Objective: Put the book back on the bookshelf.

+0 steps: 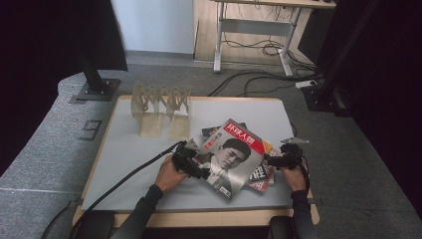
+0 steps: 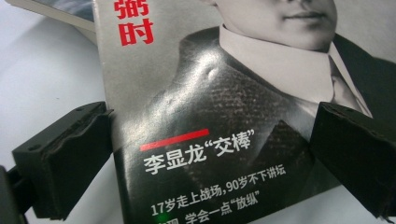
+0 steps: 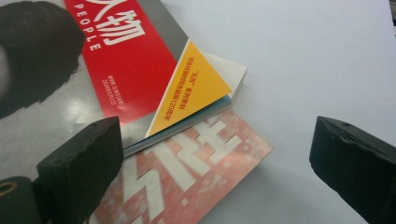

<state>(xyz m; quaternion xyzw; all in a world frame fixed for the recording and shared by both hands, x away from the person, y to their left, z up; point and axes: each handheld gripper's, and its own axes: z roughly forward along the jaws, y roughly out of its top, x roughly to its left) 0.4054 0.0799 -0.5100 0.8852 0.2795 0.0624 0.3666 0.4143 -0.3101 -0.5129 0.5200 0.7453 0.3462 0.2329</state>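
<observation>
High view shows the top magazine (image 1: pixel 233 157) lying skewed on a loose pile near the counter's (image 1: pixel 124 149) front edge, its long axis diagonal and its masthead toward the far right. The left claw (image 1: pixel 191 162) and right claw (image 1: pixel 275 160) flank it, both spread wide and empty. The step looks like approach; next, one claw must close on an edge.

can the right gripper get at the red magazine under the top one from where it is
Probably yes: the right gripper is open at the pile's right side, and the red magazine sticks out from under the top magazine, its corner lying bare between the jaws.
</observation>
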